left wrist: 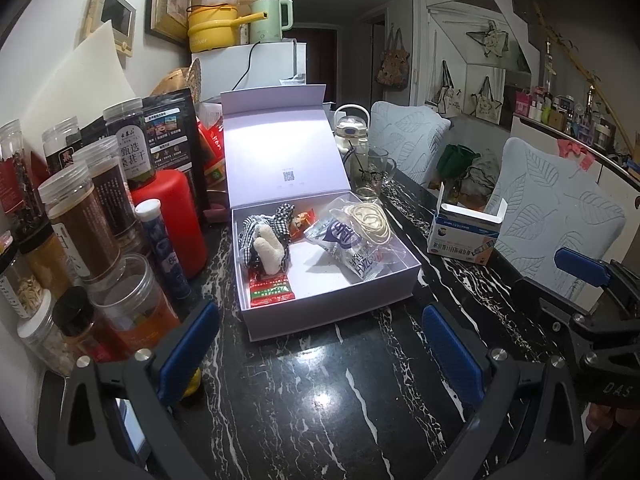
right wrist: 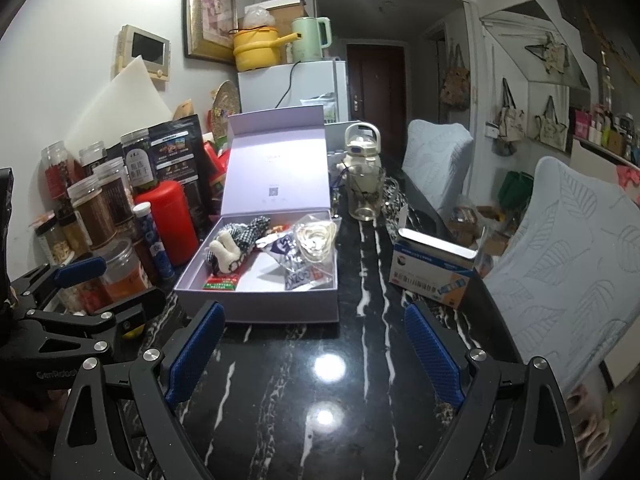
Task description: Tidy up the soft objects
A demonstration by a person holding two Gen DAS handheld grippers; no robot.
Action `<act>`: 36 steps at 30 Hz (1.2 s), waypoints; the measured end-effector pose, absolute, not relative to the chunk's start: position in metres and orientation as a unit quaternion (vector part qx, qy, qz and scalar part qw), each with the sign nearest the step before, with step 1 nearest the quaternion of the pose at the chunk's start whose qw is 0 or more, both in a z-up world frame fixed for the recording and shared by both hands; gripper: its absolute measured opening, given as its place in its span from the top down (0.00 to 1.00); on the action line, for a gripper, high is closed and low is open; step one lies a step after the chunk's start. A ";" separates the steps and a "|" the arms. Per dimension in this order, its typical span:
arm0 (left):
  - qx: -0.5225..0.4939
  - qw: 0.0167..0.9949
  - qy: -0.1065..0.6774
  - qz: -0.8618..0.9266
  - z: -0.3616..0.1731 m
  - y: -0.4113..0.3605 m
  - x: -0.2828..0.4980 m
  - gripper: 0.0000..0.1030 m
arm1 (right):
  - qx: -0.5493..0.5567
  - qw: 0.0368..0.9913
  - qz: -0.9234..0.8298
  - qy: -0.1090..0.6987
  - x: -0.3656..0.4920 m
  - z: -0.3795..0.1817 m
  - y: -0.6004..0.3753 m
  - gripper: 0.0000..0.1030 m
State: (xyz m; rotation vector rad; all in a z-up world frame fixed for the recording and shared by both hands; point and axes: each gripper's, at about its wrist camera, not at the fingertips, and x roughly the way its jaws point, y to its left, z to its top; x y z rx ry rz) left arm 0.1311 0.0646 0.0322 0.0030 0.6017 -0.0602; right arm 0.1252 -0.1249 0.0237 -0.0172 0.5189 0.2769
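In the open white box (left wrist: pixel 332 312) straight ahead of you lie the soft things: a cream plush toy (left wrist: pixel 269 249) wrapped in checked cloth on the left side, red packets (left wrist: pixel 271 290) at its near end, and a clear bag (left wrist: pixel 352 236) with a coiled cord on the right. The toy's long axis runs roughly from the near wall of the box toward the hinged lid, so it lies about in line with your reach, not across it. The box sits on the dark marble table (left wrist: pixel 320 400), beyond both sets of fingertips, with bare tabletop between. Your left gripper (left wrist: pixel 320 340) is spread wide with nothing in it, and the toy lies ahead and slightly left of its centre. Your right gripper (right wrist: pixel 316 344) is likewise wide and empty; the box lies ahead and to its left. I judge the left hand the nearer one for the toy, the right for the bag.
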 end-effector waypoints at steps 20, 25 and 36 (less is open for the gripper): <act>-0.003 0.952 0.305 -0.034 0.026 0.065 0.132 0.00 | -0.002 0.955 0.135 0.264 0.127 0.019 -0.127 0.10; -0.006 0.950 0.310 -0.038 0.024 0.063 0.133 0.00 | 0.001 0.955 0.135 0.265 0.126 0.019 -0.129 0.10; -0.007 0.950 0.309 -0.041 0.023 0.061 0.134 0.00 | 0.003 0.954 0.134 0.267 0.126 0.017 -0.129 0.10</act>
